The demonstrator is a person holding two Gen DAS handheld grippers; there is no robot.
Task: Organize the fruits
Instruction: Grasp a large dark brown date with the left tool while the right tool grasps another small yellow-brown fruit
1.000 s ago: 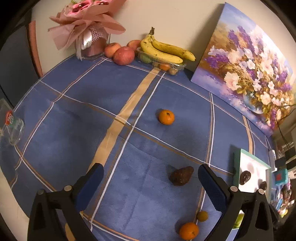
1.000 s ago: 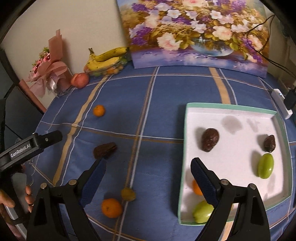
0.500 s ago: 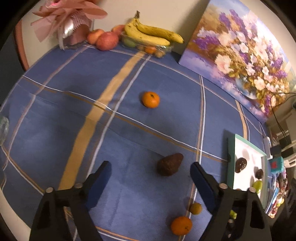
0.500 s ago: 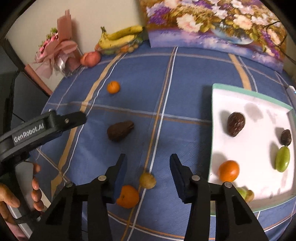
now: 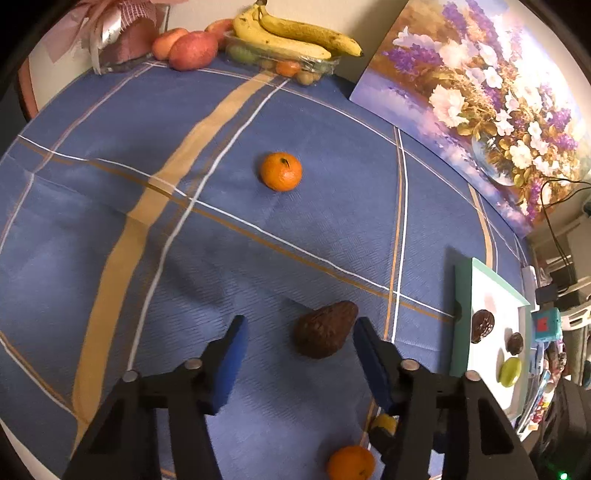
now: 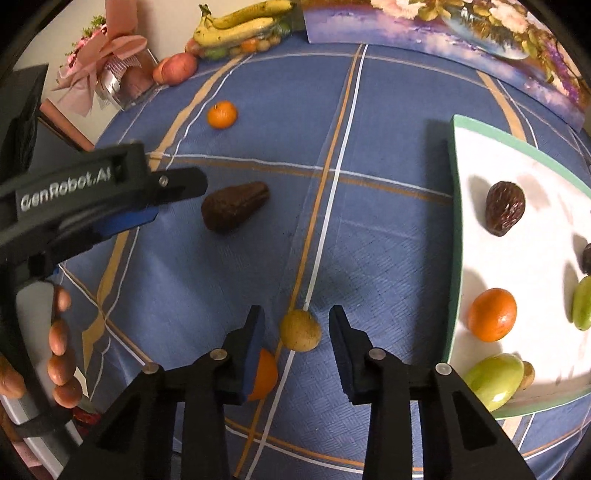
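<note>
The left gripper [image 5: 299,330] hangs low over the blue checked cloth [image 5: 184,258] with its jaws spread wide, and the dark brown avocado [image 5: 325,328] lies on the surface between them, closer to the right finger, though I cannot tell whether it touches. The right gripper [image 6: 297,326] is open too, its blue pads on either side of a small yellowish fruit [image 6: 300,329] with a gap showing on both sides. An orange [image 6: 263,374] sits just behind the left finger of that gripper, mostly hidden by it. Another orange [image 5: 280,171] rests alone further out on the cloth, well apart from both grippers.

The white tray [image 6: 455,258] with the green rim stands to the right and runs off the frame edge. In it I can make out a dark wrinkled fruit [image 6: 504,212], an orange [image 6: 492,314], and a green fruit [image 6: 491,380] with a small brownish one half tucked behind it. Two more at the far edge are cut off. Bananas [image 5: 295,35] and apples [image 5: 192,50] lie by the wall, beside a flower painting [image 5: 480,92].
</note>
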